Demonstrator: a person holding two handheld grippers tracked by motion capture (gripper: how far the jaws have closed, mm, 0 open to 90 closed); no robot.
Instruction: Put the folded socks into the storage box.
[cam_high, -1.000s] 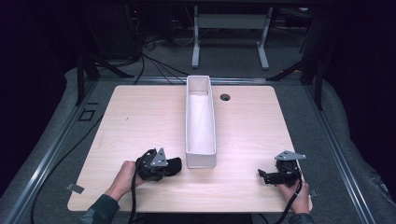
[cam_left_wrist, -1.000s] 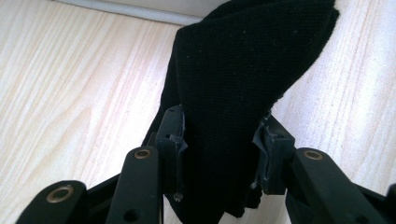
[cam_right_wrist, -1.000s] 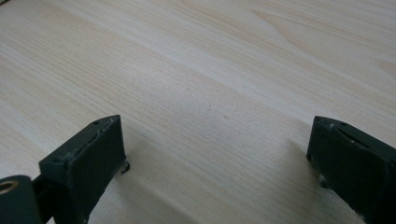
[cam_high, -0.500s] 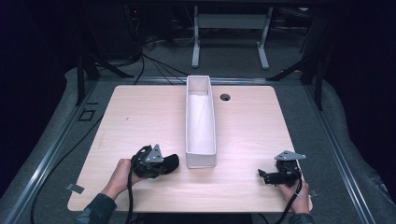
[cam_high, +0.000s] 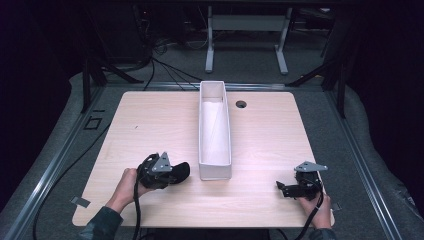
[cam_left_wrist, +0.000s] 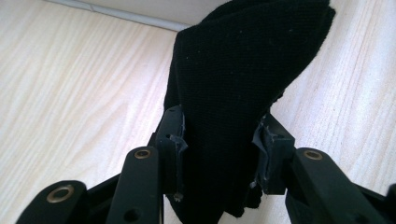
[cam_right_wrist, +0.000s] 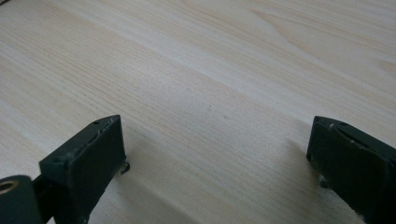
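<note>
No writing readable. Left gripper (cam_left_wrist: 219, 154) clamped on black knitted cloth (cam_left_wrist: 243, 79) near long white box (cam_high: 215, 131); right gripper (cam_right_wrist: 215, 154) jaws apart above pale woodgrain table (cam_high: 150, 125).

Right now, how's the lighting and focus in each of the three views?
High view: the table is evenly lit, the surroundings fall into darkness, and the picture is a little soft. Left gripper view: the black cloth between the jaws is sharp enough to show its weave, and the wood grain is crisp. Right gripper view: bright wood with soft shadows beside the open jaws, whose near edges blur slightly.
</note>
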